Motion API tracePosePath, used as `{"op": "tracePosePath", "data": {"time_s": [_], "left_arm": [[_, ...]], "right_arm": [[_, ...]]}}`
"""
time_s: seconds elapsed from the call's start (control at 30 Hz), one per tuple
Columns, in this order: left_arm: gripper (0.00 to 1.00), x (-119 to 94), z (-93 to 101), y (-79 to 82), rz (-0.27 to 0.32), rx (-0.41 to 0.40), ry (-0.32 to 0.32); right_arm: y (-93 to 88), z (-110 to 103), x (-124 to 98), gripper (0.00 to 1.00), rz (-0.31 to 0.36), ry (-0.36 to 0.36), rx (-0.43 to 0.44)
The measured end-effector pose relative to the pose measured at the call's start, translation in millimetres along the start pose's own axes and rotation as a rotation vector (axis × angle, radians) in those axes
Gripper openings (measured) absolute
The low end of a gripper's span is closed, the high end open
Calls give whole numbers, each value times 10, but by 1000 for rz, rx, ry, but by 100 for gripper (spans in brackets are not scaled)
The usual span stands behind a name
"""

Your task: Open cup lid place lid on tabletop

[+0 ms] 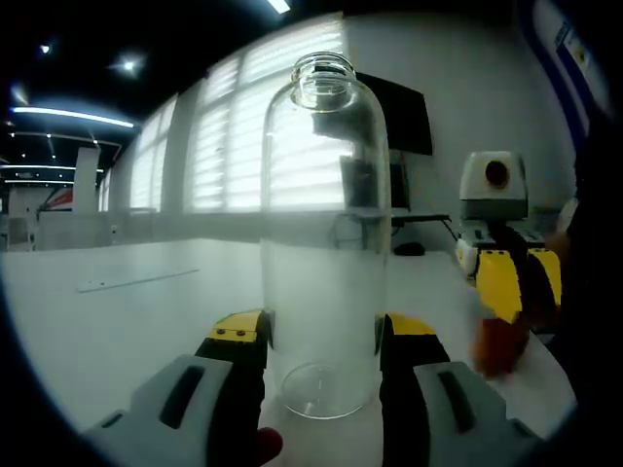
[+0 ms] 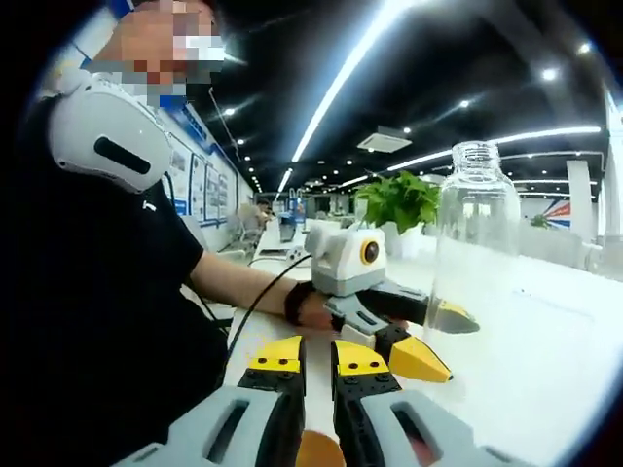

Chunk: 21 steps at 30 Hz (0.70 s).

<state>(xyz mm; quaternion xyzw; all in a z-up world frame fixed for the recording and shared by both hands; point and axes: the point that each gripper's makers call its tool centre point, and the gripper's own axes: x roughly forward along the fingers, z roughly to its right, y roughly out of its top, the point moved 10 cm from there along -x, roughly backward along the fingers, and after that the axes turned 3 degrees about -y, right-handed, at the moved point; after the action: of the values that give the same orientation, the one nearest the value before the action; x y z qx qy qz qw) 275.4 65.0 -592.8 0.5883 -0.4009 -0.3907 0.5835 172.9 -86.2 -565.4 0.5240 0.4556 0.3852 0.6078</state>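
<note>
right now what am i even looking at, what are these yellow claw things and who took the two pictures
A person holds a two-jaw gripper in each hand; a camera rides on each one. The left gripper view looks along the left gripper, whose yellow-tipped jaws close around a clear bottle standing on a white table, its mouth open with no lid on it. The right gripper view looks along the right gripper, jaws nearly together with something orange low between them, possibly the lid. It also shows the left gripper at the bottle, the person's hand and a plant behind.
</note>
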Motion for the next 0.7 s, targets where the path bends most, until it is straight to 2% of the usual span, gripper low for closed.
{"op": "tracePosePath", "data": {"time_s": [0.03, 0.07, 0.1, 0.13, 0.17, 0.7], "left_arm": [[36, -1, 1, 1, 0, 0, 0], [36, -2, 3, 2, 0, 1, 1], [36, -3, 4, 2, 0, 1, 1], [36, -5, 4, 2, 0, 1, 1], [36, -6, 4, 2, 0, 1, 1], [36, -3, 3, 5, -1, 1, 5]], "right_arm": [[-37, 23, 7, 5, 64, -30, 62], [-67, 15, 11, 5, 108, -23, 73], [-80, 37, 16, 5, 159, -82, 69], [-79, 15, 33, 5, 225, -96, 90], [-96, -28, 36, 5, 215, -56, 107], [-5, -5, -90, 4, 231, -72, 108]]}}
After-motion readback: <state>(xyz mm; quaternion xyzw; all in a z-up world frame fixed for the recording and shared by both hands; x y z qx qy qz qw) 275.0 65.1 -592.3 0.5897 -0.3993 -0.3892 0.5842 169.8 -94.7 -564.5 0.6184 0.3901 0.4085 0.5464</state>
